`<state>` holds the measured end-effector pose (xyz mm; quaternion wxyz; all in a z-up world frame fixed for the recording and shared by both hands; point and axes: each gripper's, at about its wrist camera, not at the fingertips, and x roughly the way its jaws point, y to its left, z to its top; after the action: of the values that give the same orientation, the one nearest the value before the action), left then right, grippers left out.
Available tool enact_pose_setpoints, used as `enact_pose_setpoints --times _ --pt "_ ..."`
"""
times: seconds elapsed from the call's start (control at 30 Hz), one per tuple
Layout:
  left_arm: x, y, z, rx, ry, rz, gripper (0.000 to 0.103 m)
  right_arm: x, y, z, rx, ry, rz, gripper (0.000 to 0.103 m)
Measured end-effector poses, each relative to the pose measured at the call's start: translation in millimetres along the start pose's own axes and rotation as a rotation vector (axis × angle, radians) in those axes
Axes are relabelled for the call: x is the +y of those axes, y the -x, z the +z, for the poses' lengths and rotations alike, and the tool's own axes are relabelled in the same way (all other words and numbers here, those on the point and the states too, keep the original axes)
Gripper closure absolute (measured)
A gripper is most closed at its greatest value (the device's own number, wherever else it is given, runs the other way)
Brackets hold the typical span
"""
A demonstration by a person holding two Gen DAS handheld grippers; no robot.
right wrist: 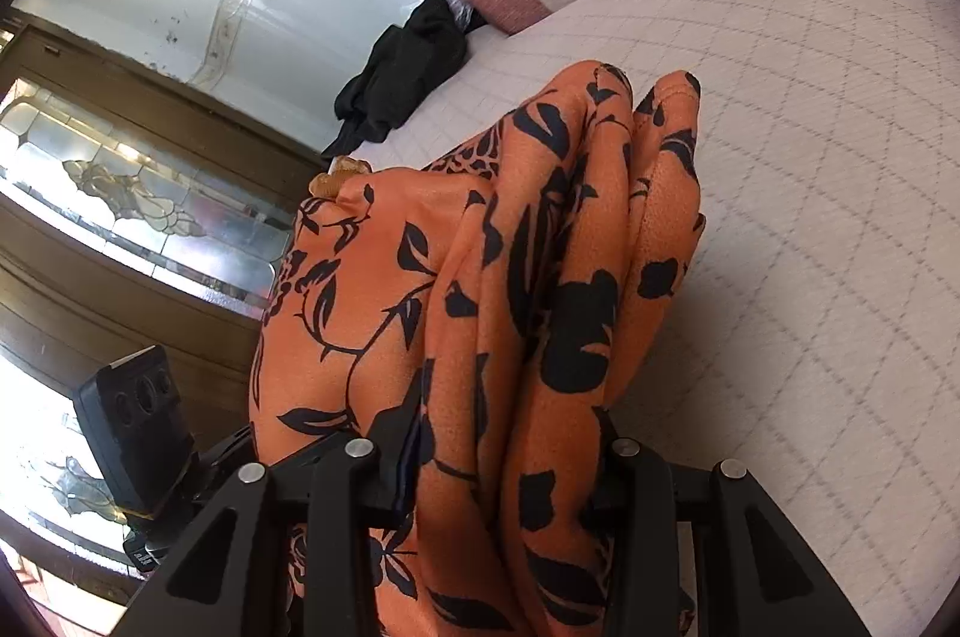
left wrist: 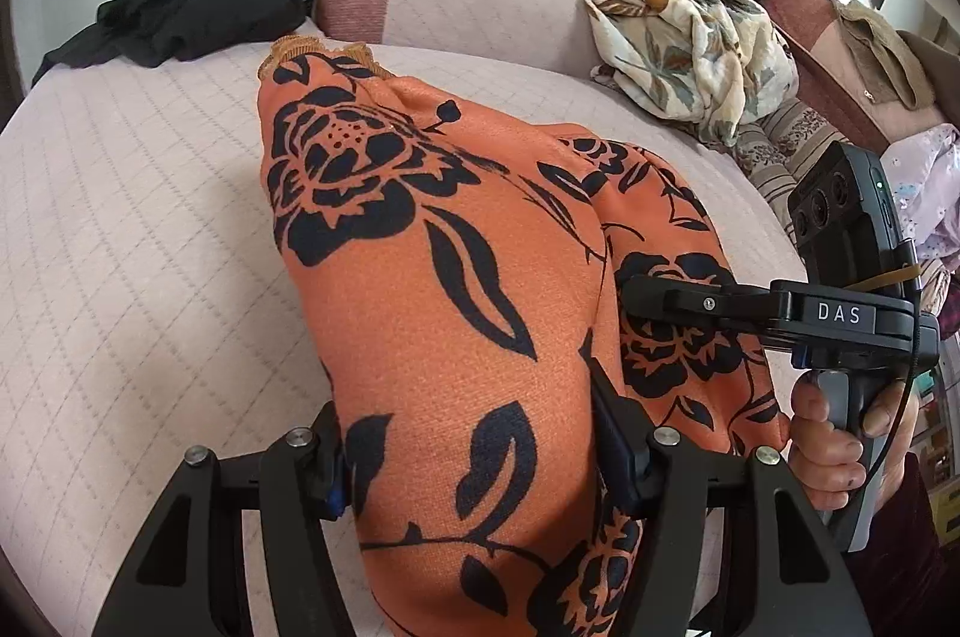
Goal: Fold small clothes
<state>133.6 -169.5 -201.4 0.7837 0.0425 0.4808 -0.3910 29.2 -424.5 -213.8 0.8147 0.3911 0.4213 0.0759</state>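
Left wrist: orange garment (left wrist: pixel 444 313) clamped in left gripper (left wrist: pixel 480 463)

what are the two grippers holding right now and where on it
Both hold the orange flowered garment. The left gripper clamps a bunched fold at its near end; the right gripper clamps gathered folds beside it.

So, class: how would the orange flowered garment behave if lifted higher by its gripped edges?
Probably floppy: the orange garment drapes in soft folds. Likely light, since it hangs bunched without pulling taut. It may sag in the middle between the two gripped spots.
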Motion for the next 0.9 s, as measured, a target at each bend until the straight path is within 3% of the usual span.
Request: enact_pose_setpoints --times 0.53,0.9 --pt "26.3 19.8 -21.3 0.018 0.030 0.030 0.038 28.2 -33.2 -17.0 0.063 0.020 0.013 0.063" --pt "39.4 7.0 -27.0 0.068 0.053 0.042 0.038 34.8 -65.7 -16.2 0.104 0.031 -0.029 0.063"
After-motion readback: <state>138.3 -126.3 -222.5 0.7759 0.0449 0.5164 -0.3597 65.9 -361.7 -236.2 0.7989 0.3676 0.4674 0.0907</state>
